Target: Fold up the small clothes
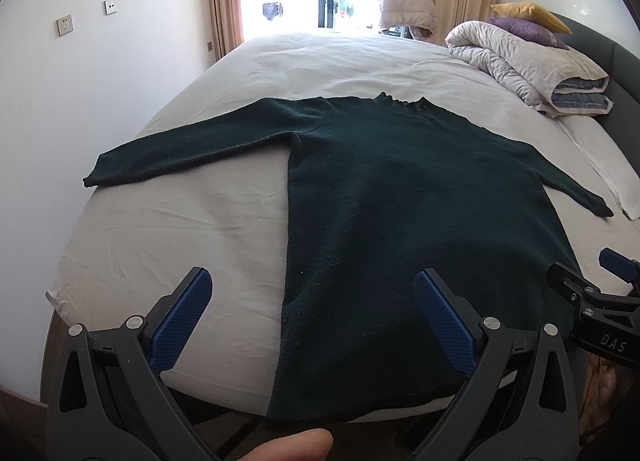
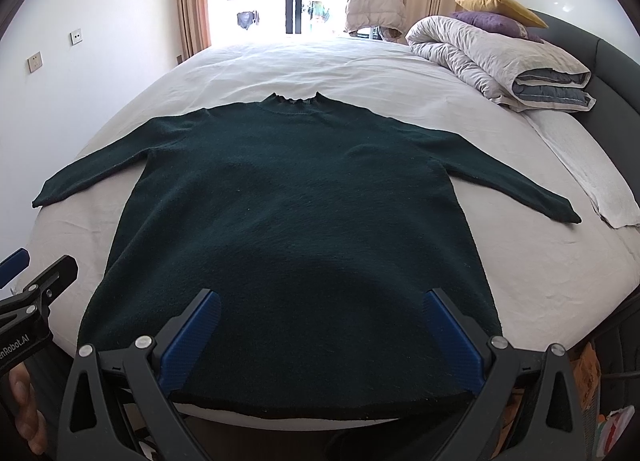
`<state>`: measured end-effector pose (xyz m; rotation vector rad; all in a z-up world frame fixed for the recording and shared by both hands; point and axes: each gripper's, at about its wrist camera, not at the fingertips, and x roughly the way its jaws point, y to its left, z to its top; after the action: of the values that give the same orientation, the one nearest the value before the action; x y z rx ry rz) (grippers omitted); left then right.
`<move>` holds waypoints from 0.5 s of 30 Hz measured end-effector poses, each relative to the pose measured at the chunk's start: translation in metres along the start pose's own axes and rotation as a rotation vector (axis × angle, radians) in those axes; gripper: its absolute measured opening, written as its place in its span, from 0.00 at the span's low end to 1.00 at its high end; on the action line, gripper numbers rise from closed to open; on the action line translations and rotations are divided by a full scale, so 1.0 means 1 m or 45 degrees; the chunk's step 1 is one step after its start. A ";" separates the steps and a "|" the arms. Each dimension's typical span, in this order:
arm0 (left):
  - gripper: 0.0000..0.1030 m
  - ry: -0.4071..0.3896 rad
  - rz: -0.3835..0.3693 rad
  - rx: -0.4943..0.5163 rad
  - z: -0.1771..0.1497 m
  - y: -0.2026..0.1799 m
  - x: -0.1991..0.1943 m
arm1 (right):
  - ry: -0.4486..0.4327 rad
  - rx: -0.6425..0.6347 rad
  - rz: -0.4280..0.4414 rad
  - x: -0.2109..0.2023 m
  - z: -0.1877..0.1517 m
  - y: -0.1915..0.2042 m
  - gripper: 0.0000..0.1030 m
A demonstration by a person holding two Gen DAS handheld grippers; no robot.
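A dark green long-sleeved sweater [image 1: 400, 189] lies flat and spread out on the white bed [image 1: 180, 229], collar far, hem at the near edge, both sleeves stretched sideways. It also shows in the right wrist view [image 2: 296, 213]. My left gripper [image 1: 312, 285] is open, hovering above the sweater's left hem side, holding nothing. My right gripper [image 2: 322, 305] is open over the middle of the hem, holding nothing. The right gripper also shows at the right edge of the left wrist view [image 1: 600, 293]; the left gripper shows at the left edge of the right wrist view [image 2: 28, 293].
A rolled grey duvet [image 2: 500, 65] with purple and yellow pillows [image 2: 496, 17] lies at the bed's far right by the dark headboard [image 2: 608, 73]. A white towel [image 2: 592, 181] lies along the right side. A window with curtains is behind the bed; a white wall stands on the left.
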<state>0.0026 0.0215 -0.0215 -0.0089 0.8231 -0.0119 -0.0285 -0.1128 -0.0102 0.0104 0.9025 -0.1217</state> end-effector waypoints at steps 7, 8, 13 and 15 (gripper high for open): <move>1.00 0.010 -0.010 -0.047 0.002 0.014 0.007 | 0.022 -0.027 0.000 0.006 0.003 0.007 1.00; 1.00 0.007 -0.018 -0.053 0.001 0.017 0.008 | 0.025 -0.031 0.000 0.008 0.004 0.009 1.00; 1.00 -0.022 -0.057 -0.111 0.002 0.039 0.016 | 0.025 -0.034 0.011 0.015 0.007 0.014 1.00; 1.00 -0.008 -0.110 -0.179 0.005 0.059 0.025 | 0.010 -0.020 0.035 0.018 0.008 0.015 1.00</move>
<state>0.0230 0.0800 -0.0371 -0.1768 0.8152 -0.0359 -0.0094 -0.1000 -0.0195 0.0085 0.9111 -0.0887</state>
